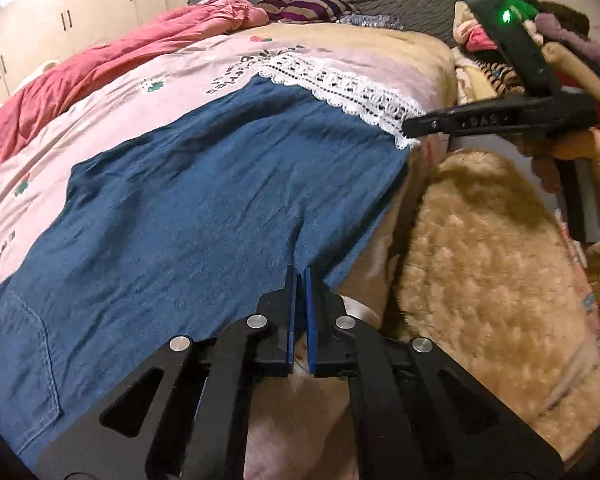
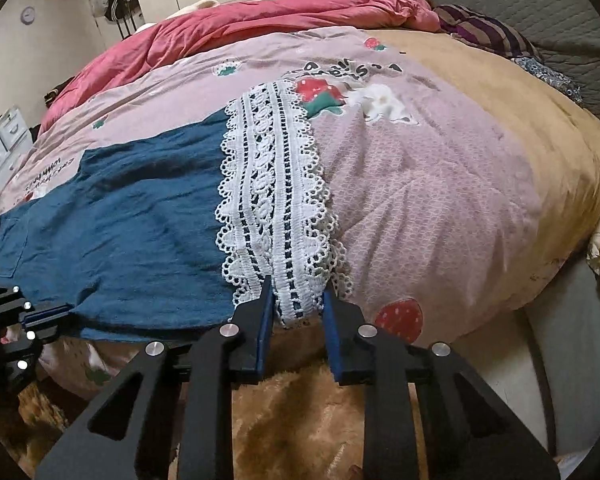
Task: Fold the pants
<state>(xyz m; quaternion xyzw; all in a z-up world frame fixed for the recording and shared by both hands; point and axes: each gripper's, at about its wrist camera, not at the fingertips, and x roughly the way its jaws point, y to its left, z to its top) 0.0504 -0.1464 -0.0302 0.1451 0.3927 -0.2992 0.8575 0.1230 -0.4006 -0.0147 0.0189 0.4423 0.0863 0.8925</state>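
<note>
We see pants (image 1: 204, 200) flat along bed's (image 2: 520, 148) near edge | left gripper (image 1: 299, 280) clamps their blue hem | right gripper (image 2: 296, 296) parted around lace cuff (image 2: 272, 200) | quilt (image 2: 420, 184) lettering unreadable

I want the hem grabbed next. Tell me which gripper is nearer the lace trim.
Right. The right gripper is open, its fingers straddling the lace trim's near end. The left gripper is shut on the blue pants, farther along the near edge.
</note>
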